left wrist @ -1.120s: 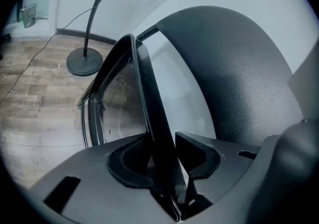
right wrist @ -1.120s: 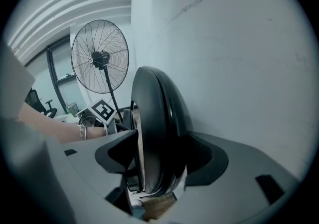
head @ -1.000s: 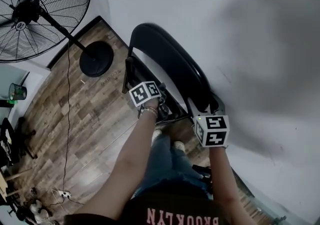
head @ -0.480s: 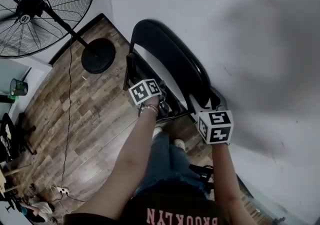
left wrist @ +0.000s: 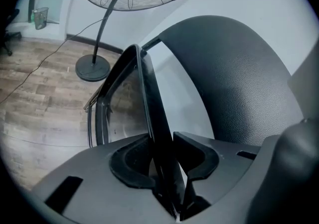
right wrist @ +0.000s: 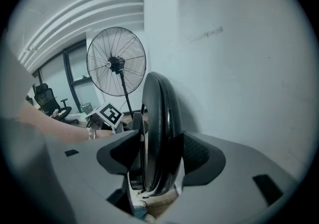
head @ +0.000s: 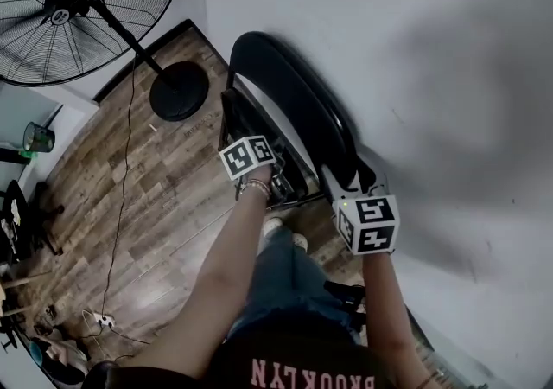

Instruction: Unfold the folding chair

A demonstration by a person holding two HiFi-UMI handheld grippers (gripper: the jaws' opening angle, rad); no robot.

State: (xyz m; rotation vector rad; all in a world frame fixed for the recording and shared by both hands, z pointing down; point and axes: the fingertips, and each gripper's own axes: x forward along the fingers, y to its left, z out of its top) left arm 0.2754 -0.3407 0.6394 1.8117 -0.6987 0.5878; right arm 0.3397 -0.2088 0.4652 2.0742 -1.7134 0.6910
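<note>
Both my grippers are clamped on the folding chair (head: pixel 295 112), which is folded flat close by the white wall (head: pixel 415 24).

My left gripper (left wrist: pixel 168 161) pinches the thin, hard black seat edge (left wrist: pixel 149 103), its jaws nearly together on it. My right gripper (right wrist: pixel 158 161) has just been closing, and its ribbed pads (right wrist: pixel 197 153) squeeze the rounded, pebble-grained black padded backrest (right wrist: pixel 160 113). The chair stands on a wood-plank floor (head: pixel 164 206), near the round base of a black wire-cage pedestal fan (head: pixel 86 7). Each gripper carries a cube (head: pixel 249 156) with black-and-white square markers. The only lettering I can read is BROOKLYN, in pale capitals on a dark shirt (head: pixel 315 370), upside down in the head view.
</note>
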